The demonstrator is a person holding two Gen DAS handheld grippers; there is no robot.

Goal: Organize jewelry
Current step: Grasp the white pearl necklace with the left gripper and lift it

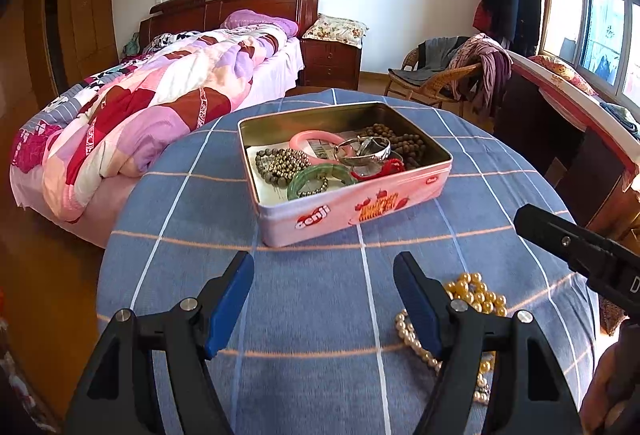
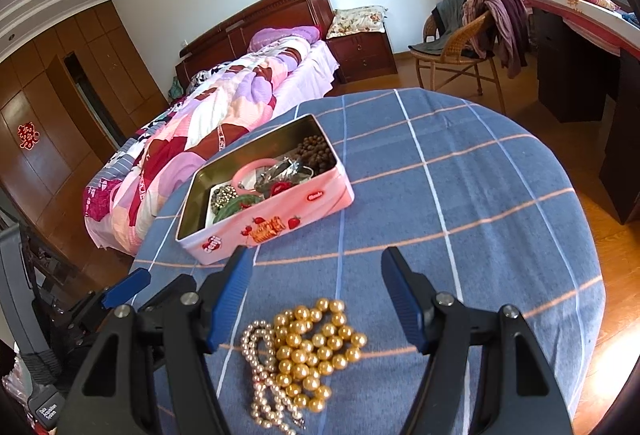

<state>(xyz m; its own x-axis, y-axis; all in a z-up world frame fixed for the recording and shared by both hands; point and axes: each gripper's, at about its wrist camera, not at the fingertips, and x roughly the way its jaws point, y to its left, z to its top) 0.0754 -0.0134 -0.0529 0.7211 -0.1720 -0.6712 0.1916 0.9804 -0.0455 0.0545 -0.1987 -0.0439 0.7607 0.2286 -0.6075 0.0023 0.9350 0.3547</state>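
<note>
A pink tin box stands open on the blue checked tablecloth. Inside lie a pink bangle, a green bangle, a silver bangle, a red cord and several bead strands. My left gripper hovers open and empty just in front of the tin. My right gripper is open above a heap of gold beads and a pale pearl strand, with its jaws apart and not touching them. The tin sits ahead and to its left. The gold beads lie right of my left gripper.
One of the right gripper's fingers reaches in from the right in the left wrist view. A blue pad of the left gripper shows at the left in the right wrist view. A bed stands beyond the table, and a wicker chair with clothes sits at the far right.
</note>
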